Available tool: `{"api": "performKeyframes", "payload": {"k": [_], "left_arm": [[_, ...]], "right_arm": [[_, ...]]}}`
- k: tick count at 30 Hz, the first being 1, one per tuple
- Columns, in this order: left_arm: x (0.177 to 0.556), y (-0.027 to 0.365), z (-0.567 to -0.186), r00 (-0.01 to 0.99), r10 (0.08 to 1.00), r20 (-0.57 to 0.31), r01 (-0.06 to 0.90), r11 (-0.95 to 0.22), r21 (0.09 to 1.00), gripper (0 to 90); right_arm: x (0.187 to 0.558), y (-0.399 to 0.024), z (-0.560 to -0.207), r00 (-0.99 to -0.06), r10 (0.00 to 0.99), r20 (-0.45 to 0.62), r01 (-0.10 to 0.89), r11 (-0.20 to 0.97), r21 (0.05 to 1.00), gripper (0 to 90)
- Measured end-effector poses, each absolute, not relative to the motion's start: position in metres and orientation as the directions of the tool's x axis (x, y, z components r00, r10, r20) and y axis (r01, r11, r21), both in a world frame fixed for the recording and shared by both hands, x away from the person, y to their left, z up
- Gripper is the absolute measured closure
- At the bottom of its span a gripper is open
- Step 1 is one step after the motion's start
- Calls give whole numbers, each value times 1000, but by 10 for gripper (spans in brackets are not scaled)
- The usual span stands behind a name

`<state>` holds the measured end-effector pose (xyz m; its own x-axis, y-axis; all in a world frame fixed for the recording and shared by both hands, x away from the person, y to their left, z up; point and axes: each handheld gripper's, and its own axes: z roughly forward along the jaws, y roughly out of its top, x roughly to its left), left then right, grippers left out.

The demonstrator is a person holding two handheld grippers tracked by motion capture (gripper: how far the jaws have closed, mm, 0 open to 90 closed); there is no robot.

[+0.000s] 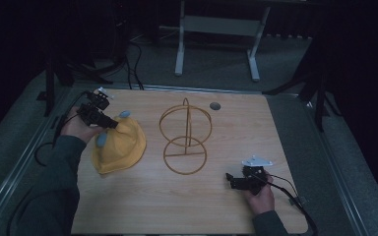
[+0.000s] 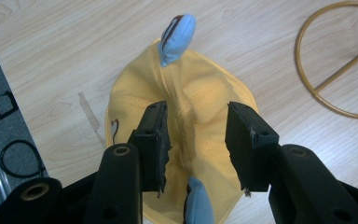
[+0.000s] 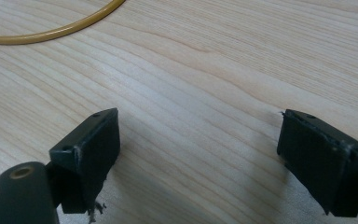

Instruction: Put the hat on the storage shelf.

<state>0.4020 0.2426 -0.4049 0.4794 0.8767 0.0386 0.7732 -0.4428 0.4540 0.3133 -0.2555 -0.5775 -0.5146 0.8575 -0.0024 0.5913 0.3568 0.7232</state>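
Left gripper (image 2: pixel 193 140): jaws approx half open, straddling crown fold of yellow hat (image 2: pixel 205 98), left of wire stand (image 1: pixel 184 137). Soft, light fabric; pinch the ridge. Right gripper (image 3: pixel 200 163) wide open, empty.

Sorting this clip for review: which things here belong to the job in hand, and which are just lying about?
In the job:
- yellow fabric hat with blue ears, its crown between the jaws
- left gripper, jaws astride the hat's crown
- gold wire hat stand, likely where the hat goes

Lying about:
- right gripper, open over bare wood
- wooden table
- grey round plug
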Motion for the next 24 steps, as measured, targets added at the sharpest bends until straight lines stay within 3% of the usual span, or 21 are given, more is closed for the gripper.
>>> {"api": "performKeyframes", "payload": {"k": [24], "left_arm": [[421,239,-422,453,891,37,817,-432,383,606]], "right_arm": [[313,-255,-577,-514,858,-2,591,357,723,129]]}}
